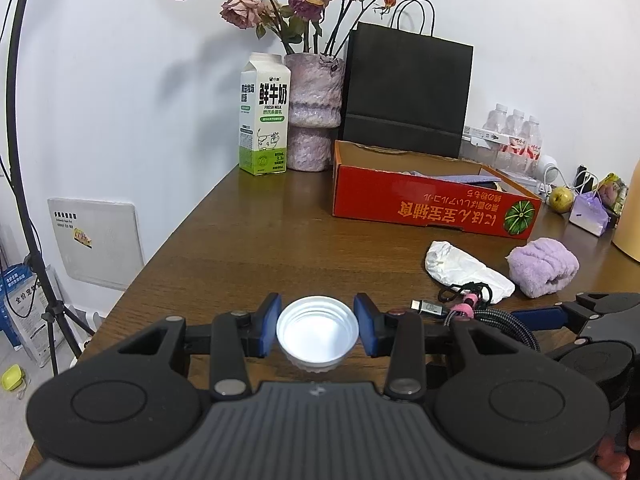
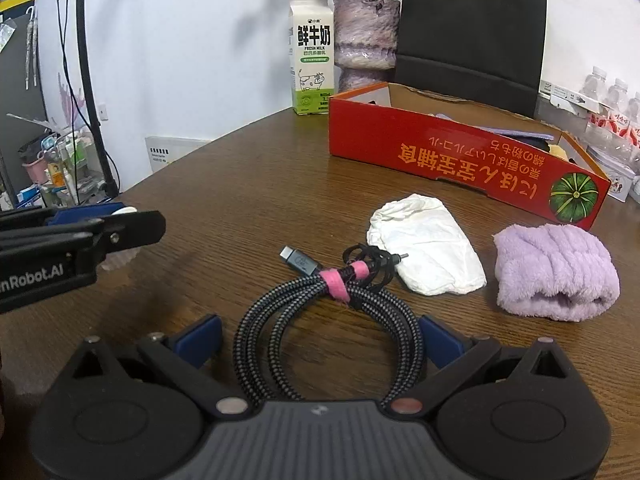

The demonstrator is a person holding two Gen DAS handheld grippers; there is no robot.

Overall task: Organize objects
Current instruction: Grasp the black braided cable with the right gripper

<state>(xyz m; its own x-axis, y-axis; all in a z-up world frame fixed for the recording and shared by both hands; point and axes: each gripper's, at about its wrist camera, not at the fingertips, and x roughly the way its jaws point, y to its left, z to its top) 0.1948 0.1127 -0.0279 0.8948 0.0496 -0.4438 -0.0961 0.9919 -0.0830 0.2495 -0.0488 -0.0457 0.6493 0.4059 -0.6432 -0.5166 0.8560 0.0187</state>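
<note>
My left gripper (image 1: 318,314) is shut on a white threaded cap (image 1: 318,330), its blue pads pressing both sides, open side facing the camera. From the right wrist view the left gripper (image 2: 120,216) shows at the left over the brown table (image 2: 248,184). My right gripper (image 2: 320,334) stands open and low, its pads on either side of a coiled braided cable (image 2: 332,316) with a pink tie; a gap shows at the left pad. The cable (image 1: 496,320) lies right of the cap. One right gripper finger (image 1: 536,314) reaches in beside it.
A crumpled white paper (image 2: 424,248) and a folded purple towel (image 2: 556,268) lie beyond the cable. Behind them sits an open red box (image 2: 460,152) with items inside. A milk carton (image 1: 264,120), vase (image 1: 314,112), black bag (image 1: 408,88) and water bottles (image 1: 516,136) line the wall.
</note>
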